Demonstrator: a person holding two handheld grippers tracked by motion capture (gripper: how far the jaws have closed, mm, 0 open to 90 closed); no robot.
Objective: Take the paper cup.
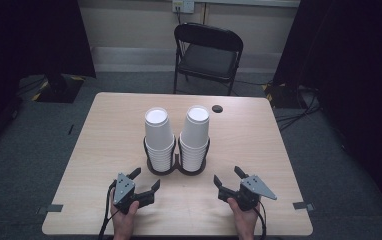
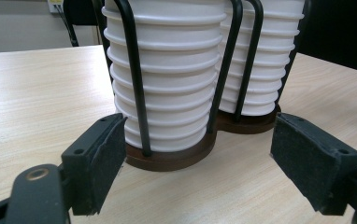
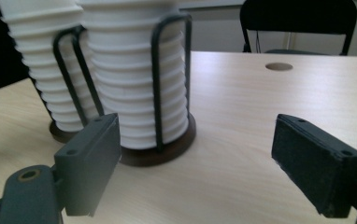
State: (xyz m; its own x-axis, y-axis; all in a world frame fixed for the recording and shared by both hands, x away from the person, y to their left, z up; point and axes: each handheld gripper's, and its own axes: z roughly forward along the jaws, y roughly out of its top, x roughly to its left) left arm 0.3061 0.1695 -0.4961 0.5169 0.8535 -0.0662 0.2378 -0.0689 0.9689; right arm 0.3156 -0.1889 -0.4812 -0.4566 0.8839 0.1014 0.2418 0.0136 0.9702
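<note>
Two stacks of light, easily crushed white paper cups [image 1: 157,131], held upside down in a dark wire-and-wood double holder [image 1: 175,169] at mid-table, are best gripped gently at the topmost cup by the wide-open, empty left gripper [image 1: 148,181] and right gripper [image 1: 228,177].

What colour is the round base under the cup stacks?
Dark brown, under black wire uprights; the base shows best in the left gripper view.
</note>
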